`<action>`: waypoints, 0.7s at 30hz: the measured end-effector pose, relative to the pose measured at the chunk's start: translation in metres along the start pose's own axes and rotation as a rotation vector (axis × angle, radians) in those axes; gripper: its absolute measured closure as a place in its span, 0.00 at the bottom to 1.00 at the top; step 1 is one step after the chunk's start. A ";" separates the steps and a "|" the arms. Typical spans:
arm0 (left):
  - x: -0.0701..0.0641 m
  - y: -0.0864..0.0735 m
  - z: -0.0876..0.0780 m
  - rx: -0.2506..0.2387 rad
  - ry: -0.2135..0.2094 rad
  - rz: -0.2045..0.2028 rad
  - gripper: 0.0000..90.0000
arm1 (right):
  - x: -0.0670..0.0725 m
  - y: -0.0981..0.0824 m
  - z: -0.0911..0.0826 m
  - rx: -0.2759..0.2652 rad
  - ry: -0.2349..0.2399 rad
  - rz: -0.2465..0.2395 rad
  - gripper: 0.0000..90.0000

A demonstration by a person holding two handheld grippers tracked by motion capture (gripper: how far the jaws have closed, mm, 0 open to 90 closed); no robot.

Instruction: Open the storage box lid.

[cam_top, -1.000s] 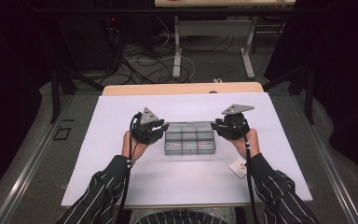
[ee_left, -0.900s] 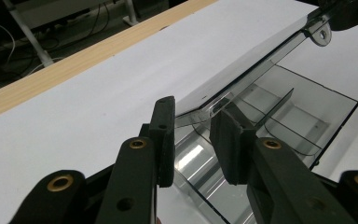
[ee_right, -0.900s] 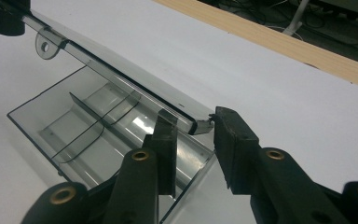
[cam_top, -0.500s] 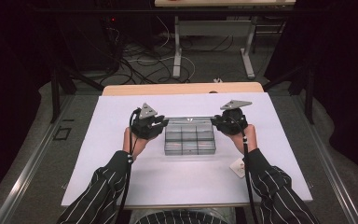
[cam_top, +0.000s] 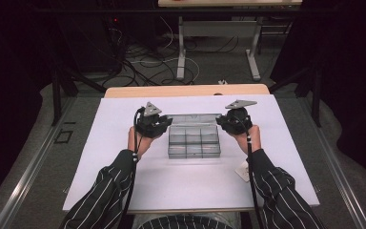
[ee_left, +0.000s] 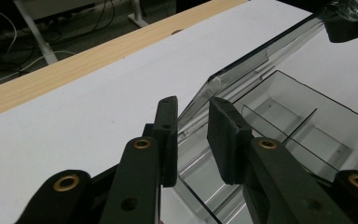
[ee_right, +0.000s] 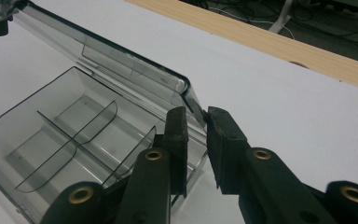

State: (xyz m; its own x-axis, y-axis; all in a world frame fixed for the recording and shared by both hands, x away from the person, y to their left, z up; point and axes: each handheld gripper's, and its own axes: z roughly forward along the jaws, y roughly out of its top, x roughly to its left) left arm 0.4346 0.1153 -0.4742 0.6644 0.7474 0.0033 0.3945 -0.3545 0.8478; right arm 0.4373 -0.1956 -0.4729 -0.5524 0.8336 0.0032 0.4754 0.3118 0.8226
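— Clear plastic, that compartment box [cam_top: 194, 141]; it sits on the white sheet [cam_top: 124, 191] over the table, mid-way between the two hands, with its lid [cam_top: 193, 119] tipped up along the far side.

— And the tongs?

— One at each end. The left gripper [cam_top: 164, 125] is at the box's left end, the right gripper [cam_top: 221, 123] at its right end, both up by the lid's corners.

— Pinching it?

— In the left gripper view the lid's edge [ee_left: 200, 100] runs between the two black jaws, which stand narrowly apart; I cannot tell whether the pads press it. The right gripper [ee_right: 196, 122] has just been closing, and the lid's corner [ee_right: 186, 91] sits in its narrow gap, seemingly nipped at the tips.

— The box's compartments?

— Smoky dividers [ee_right: 81, 135] inside.
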 end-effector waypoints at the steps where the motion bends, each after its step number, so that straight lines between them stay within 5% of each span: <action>1: 0.001 0.000 0.000 0.007 0.000 0.004 0.81 | 0.000 0.000 0.001 0.000 0.003 0.005 0.88; 21: 0.011 -0.005 0.024 0.027 0.020 -0.043 0.82 | -0.007 0.000 0.019 0.011 -0.024 0.028 0.89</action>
State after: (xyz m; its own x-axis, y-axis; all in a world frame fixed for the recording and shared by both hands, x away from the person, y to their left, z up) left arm 0.4549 0.1118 -0.4908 0.6337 0.7733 -0.0215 0.4395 -0.3370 0.8326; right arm 0.4540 -0.1926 -0.4839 -0.5222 0.8527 0.0123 0.4980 0.2932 0.8161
